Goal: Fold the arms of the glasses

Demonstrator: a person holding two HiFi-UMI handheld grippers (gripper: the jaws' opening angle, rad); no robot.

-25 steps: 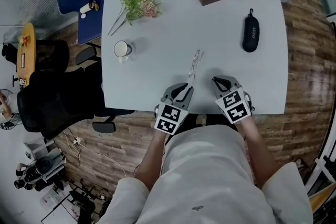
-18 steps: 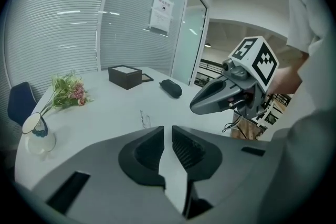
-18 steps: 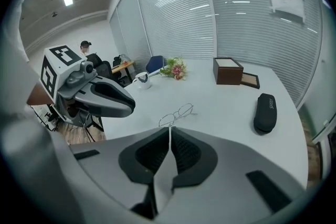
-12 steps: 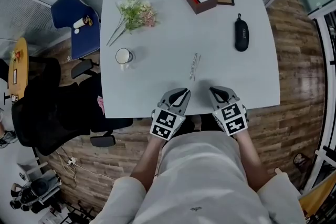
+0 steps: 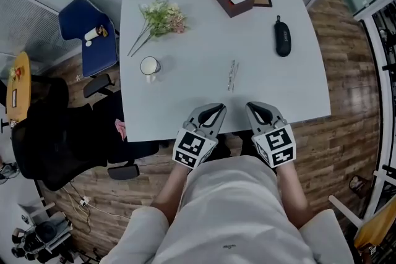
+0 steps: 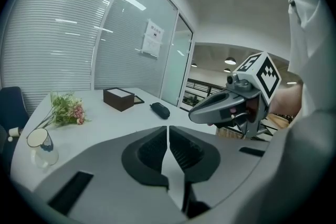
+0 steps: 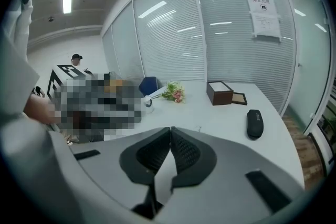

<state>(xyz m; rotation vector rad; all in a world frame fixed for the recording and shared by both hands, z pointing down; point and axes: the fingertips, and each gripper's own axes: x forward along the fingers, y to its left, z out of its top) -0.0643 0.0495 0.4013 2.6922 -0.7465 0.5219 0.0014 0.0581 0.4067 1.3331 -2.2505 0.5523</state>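
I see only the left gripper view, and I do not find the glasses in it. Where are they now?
Observer: The glasses lie alone on the table, between the white cup and the black case.
Operator: Is anything held on the right side?
Observer: No. The right gripper has just closed its jaws, with nothing between them.
Operator: Are the arms folded?
Observer: They look like one narrow strip; too small to be sure.

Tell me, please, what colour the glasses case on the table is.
Black; the glasses case shows best in the right gripper view.
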